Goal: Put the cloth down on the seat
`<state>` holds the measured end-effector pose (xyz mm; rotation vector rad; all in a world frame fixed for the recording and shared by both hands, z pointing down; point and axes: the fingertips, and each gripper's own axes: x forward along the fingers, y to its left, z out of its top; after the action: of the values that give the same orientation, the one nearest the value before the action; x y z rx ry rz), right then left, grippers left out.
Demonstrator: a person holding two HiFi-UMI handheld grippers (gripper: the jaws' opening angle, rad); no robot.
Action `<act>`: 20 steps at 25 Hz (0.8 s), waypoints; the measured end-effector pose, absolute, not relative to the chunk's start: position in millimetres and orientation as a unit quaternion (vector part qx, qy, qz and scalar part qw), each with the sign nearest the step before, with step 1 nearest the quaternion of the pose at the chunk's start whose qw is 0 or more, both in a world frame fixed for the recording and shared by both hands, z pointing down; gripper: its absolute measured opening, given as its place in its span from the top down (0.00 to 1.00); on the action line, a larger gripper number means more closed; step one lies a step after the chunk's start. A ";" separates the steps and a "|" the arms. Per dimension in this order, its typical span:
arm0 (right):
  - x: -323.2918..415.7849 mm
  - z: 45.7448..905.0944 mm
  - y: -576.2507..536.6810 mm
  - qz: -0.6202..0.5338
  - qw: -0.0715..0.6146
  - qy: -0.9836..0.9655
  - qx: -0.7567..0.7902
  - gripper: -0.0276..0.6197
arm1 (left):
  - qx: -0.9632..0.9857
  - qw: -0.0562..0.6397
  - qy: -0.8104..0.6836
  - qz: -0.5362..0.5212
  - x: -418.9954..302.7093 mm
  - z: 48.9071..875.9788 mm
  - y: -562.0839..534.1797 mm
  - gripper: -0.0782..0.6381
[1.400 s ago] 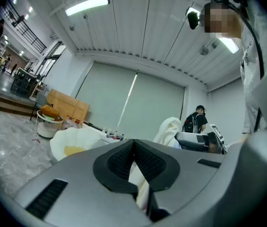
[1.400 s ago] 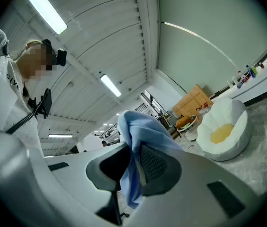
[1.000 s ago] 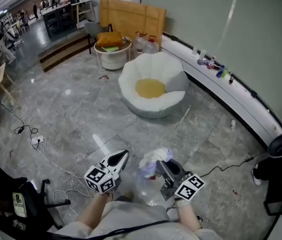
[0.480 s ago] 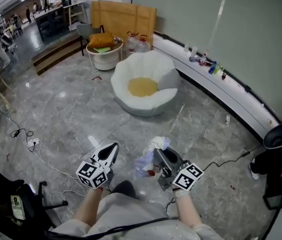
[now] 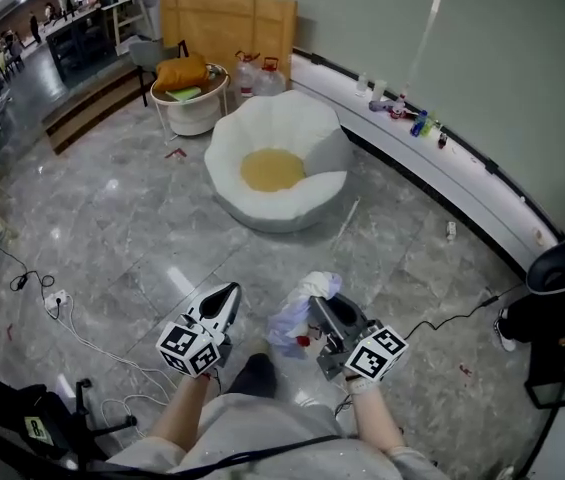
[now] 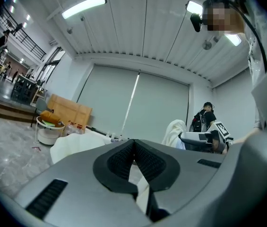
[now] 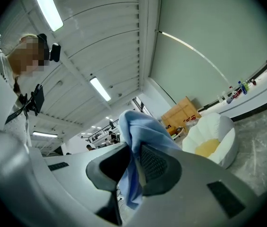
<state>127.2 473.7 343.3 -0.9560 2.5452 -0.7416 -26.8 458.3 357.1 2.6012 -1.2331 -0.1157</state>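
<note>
No readable writing anywhere. Marker cubes (image 5: 194,351) on my left gripper (image 5: 228,298) and right gripper (image 5: 320,313) carry only black-and-white squares. Red print on the far cardboard panel (image 6: 69,112) is too small to read. The yellow tag (image 5: 34,428) at near left is blurred.

Right jaws are clamped on the cloth (image 5: 310,290), which is pale blue and white, bunched up past the pads and hanging below them. Left jaws are pressed together with nothing between them.

The cloth is in the air over the grey marble floor (image 5: 122,208), well apart from the seat (image 5: 307,196). The seat is white, petal-shaped with a yellow centre, and lies farther out.

Only the head view shows the bottles (image 5: 417,123) on the right ledge and the cables (image 5: 62,303) on the floor at left. Only the left gripper view shows my right gripper side-on with the cloth. In the right gripper view my own jaw cuts off part of the seat, and the people far back are too small to make out.
</note>
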 end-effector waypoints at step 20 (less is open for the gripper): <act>88.6 341.2 221.7 -0.259 0.199 0.875 -0.357 0.83 | 0.903 0.139 -0.404 -0.049 -79.7 363.0 197.8 0.87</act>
<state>88.6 221.7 341.2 -0.9990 2.4480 -0.7253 -79.7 197.8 363.0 2.6096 -1.1669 -0.1419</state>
